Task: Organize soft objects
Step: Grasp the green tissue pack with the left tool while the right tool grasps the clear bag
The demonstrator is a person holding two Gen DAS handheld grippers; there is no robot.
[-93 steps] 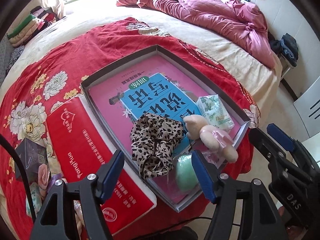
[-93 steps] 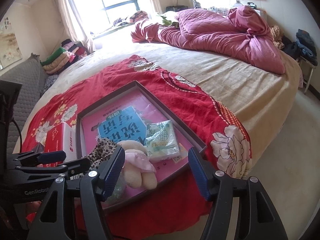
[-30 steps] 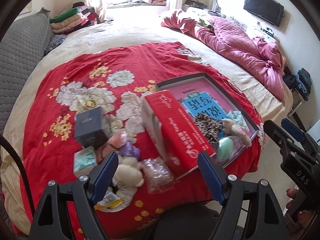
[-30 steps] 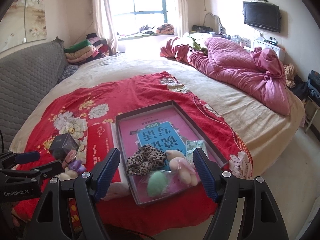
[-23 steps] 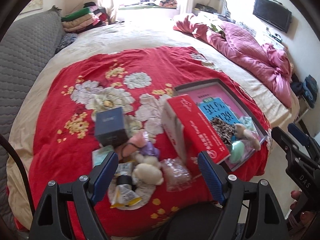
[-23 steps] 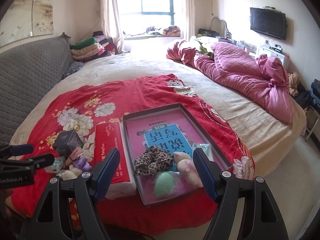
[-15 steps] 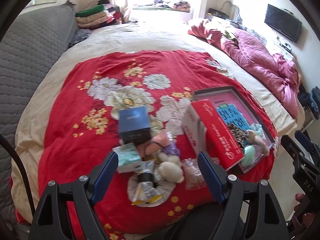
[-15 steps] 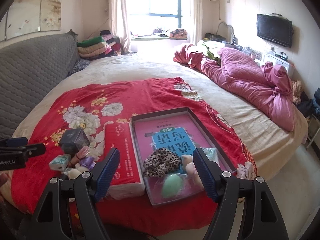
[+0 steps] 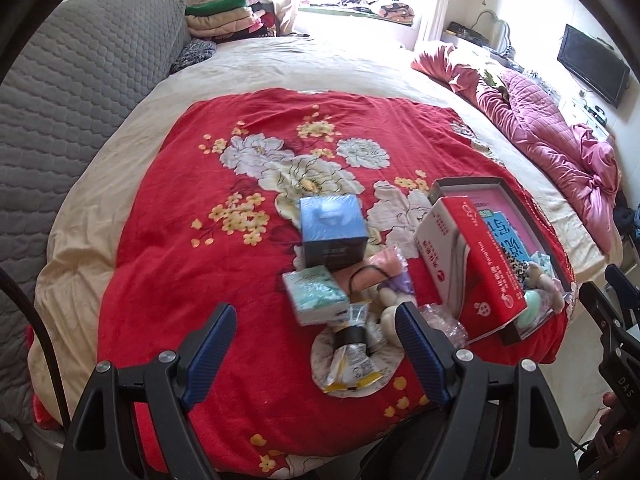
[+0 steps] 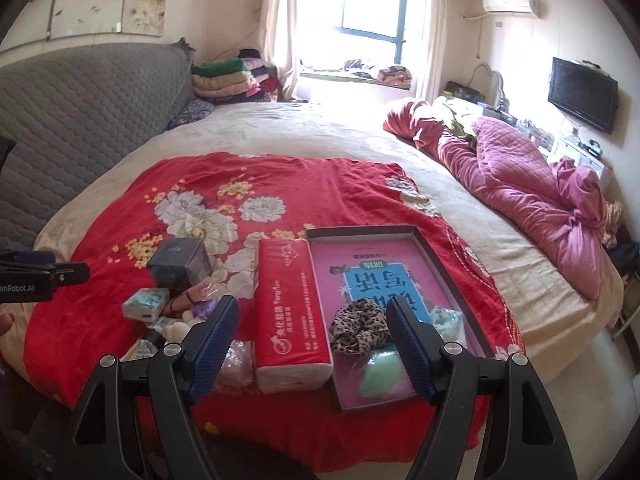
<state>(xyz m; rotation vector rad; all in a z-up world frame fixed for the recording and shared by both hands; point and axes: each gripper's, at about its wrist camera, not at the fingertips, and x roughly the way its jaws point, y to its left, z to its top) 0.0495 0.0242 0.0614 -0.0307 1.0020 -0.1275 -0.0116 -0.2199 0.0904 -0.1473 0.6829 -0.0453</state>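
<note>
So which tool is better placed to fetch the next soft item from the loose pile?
Left tool, probably: open, facing the white fluffy plush; right tool faces the grey box.

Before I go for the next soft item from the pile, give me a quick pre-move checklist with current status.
1. Left gripper open and empty: ok.
2. Right gripper open and empty: ok.
3. Pile of small items in view beside the red tissue pack: ok.
4. Tray has free space at its far end: ok.
5. Leopard scrunchie and green sponge lie inside the tray: ok.
6. Which pile items are soft: cannot tell for all.
</note>
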